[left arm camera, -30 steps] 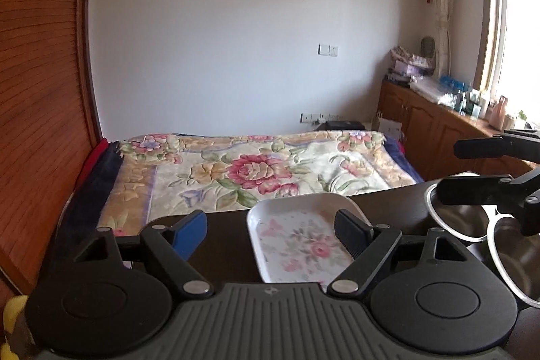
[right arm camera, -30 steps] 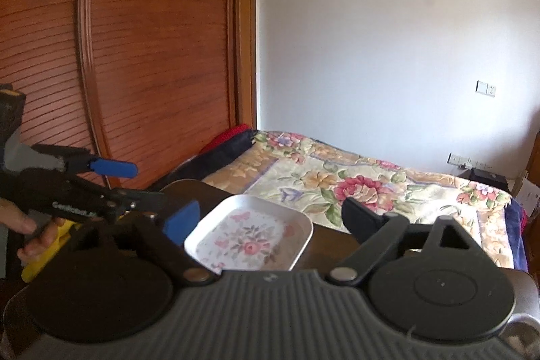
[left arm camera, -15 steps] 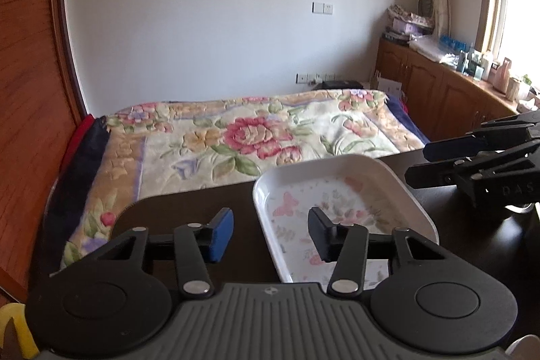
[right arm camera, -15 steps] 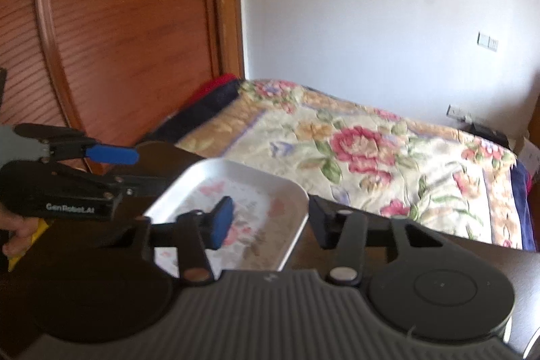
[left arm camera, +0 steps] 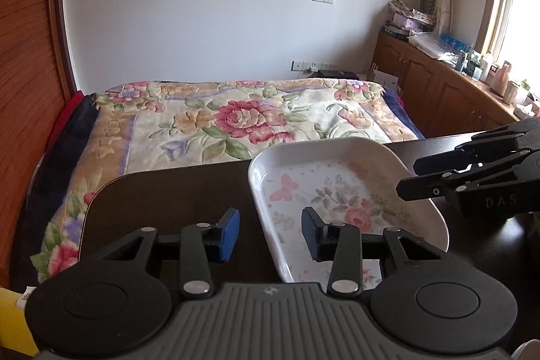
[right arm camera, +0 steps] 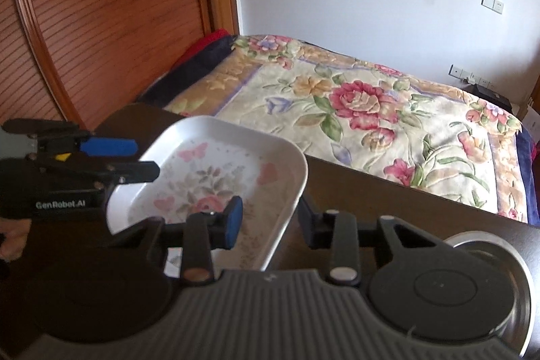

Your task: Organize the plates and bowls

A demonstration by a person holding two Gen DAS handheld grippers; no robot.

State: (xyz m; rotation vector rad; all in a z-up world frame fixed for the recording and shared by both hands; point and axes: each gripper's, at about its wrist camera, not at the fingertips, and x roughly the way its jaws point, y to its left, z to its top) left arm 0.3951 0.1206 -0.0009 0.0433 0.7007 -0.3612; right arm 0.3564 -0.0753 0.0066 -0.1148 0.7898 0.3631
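Note:
A white square plate with pink flowers and butterflies sits on the dark table; it also shows in the right wrist view. My left gripper straddles the plate's left rim, jaws partly open, blue pad outside, black pad inside. My right gripper straddles the plate's right rim, jaws partly open, blue pad inside. Neither pair of pads touches the rim. A steel bowl lies partly hidden under my right gripper's body.
A bed with a floral quilt stands just beyond the table's far edge. A wooden wardrobe is at the left. A wooden sideboard with clutter runs under the window at the right. Something yellow sits at the lower left.
Both grippers have moved in over the plate and narrowed their jaws around its opposite rims. The steel bowls have dropped out of the left wrist view.

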